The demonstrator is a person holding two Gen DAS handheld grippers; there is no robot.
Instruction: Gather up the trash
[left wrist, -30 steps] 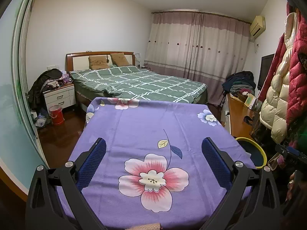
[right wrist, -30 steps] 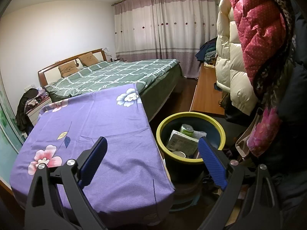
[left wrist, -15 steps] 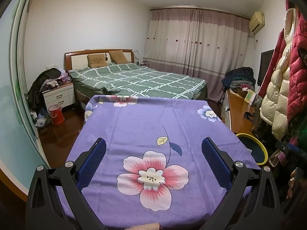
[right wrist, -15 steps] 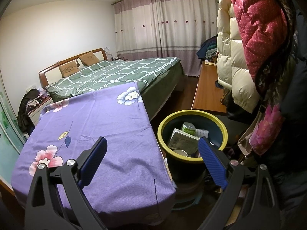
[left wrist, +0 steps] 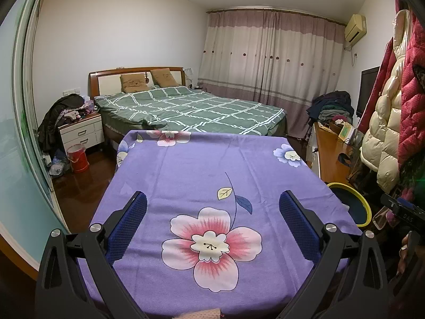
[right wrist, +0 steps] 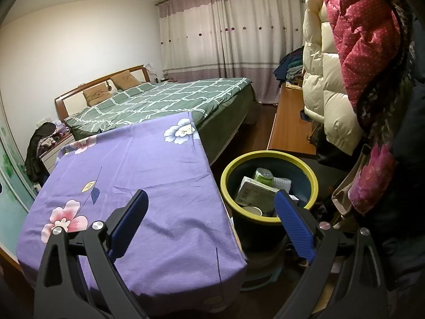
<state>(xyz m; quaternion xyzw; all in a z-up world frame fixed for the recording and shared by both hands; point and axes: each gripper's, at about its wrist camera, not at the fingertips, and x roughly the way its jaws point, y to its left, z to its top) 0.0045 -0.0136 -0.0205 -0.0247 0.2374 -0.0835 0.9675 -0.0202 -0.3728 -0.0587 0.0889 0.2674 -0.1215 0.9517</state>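
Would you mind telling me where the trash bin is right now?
In the right wrist view, the yellow-rimmed trash bin stands on the floor just right of the purple-clothed table, ahead of the right tool, near the hanging coats.

One table (left wrist: 186,175) under one purple cloth lies ahead of the left fingers. The cloth carries five printed flowers in the left wrist view: one large pink one (left wrist: 211,243) between the left fingers, and four smaller ones at the far edge and corners. One bin (right wrist: 268,156) with a yellow rim sits just beyond the right-hand finger of the right gripper. Inside it are at least four pieces of trash: one carton (right wrist: 255,192), one green can (right wrist: 263,176), one white cloth (right wrist: 282,183) and one cup (right wrist: 252,210). Far beyond both pairs of fingers are one bed (left wrist: 191,111) with two brown pillows, one nightstand (left wrist: 82,133) and one red bucket (left wrist: 78,156).
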